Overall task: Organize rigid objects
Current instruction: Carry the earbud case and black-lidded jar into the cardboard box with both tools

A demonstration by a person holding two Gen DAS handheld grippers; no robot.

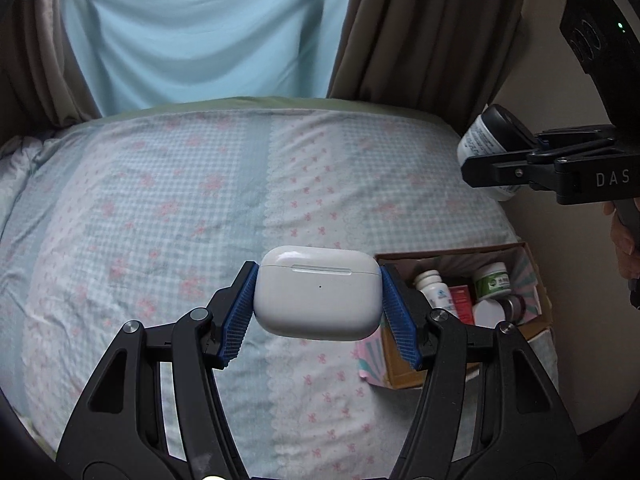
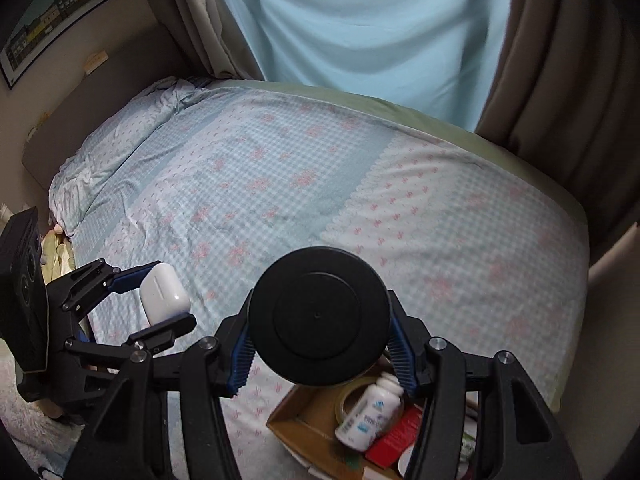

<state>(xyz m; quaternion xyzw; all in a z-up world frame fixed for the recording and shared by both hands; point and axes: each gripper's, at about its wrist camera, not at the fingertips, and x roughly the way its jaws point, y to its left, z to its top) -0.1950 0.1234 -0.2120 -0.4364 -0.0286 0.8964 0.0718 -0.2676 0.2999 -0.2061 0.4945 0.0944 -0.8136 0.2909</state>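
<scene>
My left gripper (image 1: 318, 300) is shut on a white earbud case (image 1: 318, 294) and holds it above the bed, left of the cardboard box (image 1: 524, 256). It also shows in the right wrist view (image 2: 160, 300) with the earbud case (image 2: 164, 294). My right gripper (image 2: 320, 344) is shut on a black-lidded jar (image 2: 320, 316), held above the cardboard box (image 2: 304, 424). In the left wrist view the right gripper (image 1: 492, 156) holds the jar (image 1: 486, 136) high at the right.
The box holds a white pill bottle (image 1: 430, 284), a green-labelled jar (image 1: 492, 280), a red pack (image 1: 462, 300) and a tape roll (image 2: 352, 396). The bed has a checked floral sheet (image 1: 160, 220). Curtains (image 1: 200, 28) hang behind. A wall (image 1: 540, 200) is at the right.
</scene>
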